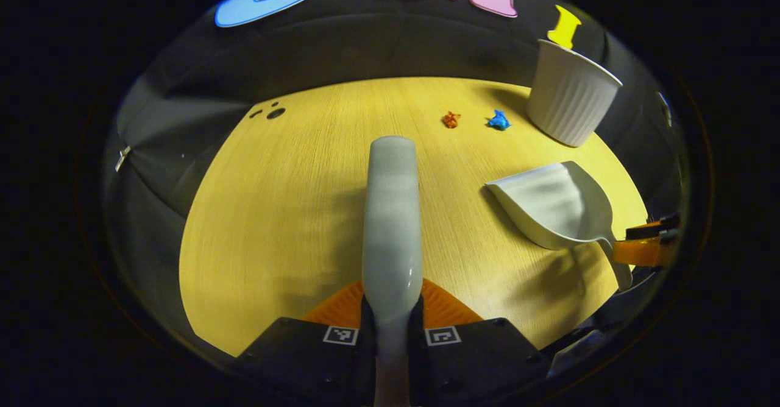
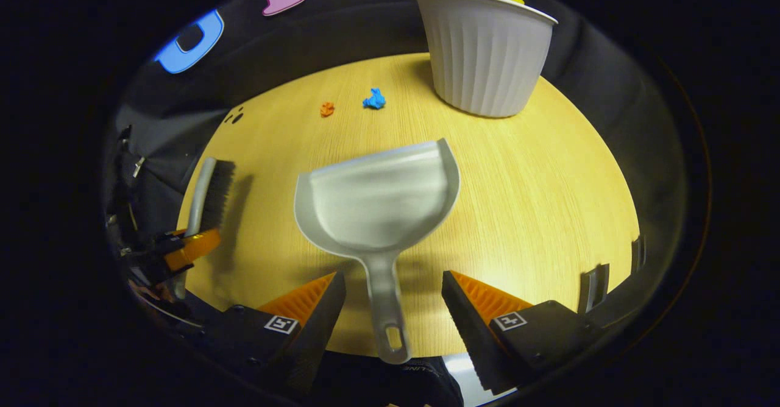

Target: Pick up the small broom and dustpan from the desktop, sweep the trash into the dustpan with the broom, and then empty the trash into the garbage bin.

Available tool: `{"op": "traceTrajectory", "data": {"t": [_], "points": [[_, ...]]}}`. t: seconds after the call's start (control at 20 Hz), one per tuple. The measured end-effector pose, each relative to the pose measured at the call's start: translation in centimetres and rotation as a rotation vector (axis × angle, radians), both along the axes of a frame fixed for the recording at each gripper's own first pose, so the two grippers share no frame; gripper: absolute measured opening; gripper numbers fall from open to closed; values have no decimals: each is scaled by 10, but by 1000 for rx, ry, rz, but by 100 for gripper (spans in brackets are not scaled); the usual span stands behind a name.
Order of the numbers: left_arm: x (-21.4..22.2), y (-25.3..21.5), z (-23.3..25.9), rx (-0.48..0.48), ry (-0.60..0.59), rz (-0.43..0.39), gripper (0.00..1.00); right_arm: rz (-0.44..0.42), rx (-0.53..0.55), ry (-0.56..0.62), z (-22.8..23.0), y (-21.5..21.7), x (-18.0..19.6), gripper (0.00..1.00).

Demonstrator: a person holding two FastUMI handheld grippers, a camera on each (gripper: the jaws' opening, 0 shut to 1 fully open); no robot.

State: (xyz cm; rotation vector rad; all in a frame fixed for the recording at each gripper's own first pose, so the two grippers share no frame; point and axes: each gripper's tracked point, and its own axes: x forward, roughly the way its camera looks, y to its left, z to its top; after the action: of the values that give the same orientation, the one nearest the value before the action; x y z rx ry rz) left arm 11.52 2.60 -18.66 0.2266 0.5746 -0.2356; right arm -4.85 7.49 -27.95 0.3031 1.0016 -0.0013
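My left gripper [image 1: 393, 300] is shut on the small broom [image 1: 393, 212], whose pale back runs forward over the table. In the right gripper view the broom [image 2: 210, 194] shows dark bristles at the far left, with the left gripper [image 2: 183, 248] on it. The white dustpan [image 2: 378, 200] lies on the wooden table, mouth toward the far side. My right gripper [image 2: 393, 309] is open, one finger on each side of the dustpan's handle [image 2: 387, 309], apart from it. An orange scrap [image 2: 327, 109] and a blue scrap [image 2: 374, 99] lie beyond the pan. From the left gripper view the dustpan [image 1: 554, 206] sits to the right.
A white ribbed garbage bin [image 2: 484, 53] stands at the table's far right, close to the scraps. The yellow wooden table [image 2: 548, 200] has a curved front edge. Small dark holes [image 1: 274, 113] mark its far left corner. In the left gripper view the bin [image 1: 570, 93] stands beyond the dustpan.
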Motion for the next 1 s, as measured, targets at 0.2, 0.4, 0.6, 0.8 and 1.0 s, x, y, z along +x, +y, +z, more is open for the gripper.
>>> {"op": "traceTrajectory", "data": {"t": [0.2, 0.4, 0.6, 0.8, 1.0], "points": [[-14, 5, -3, -13, 7, -22, 25, 18, -59, 37, -21, -1, 7, 99], [-17, 18, -6, -65, 25, 33, 26, 18, -68, 89, -41, 4, 24, 100], [-14, 32, -12, -78, 52, 70, 27, 59, -73, 114, -55, 15, 27, 87], [-4, 38, -10, -62, 64, 91, 27, 56, -101, 121, -59, 13, 32, 52], [25, 36, -3, -11, 37, 64, 26, 146, -85, 151, -61, 15, 30, 39]]}}
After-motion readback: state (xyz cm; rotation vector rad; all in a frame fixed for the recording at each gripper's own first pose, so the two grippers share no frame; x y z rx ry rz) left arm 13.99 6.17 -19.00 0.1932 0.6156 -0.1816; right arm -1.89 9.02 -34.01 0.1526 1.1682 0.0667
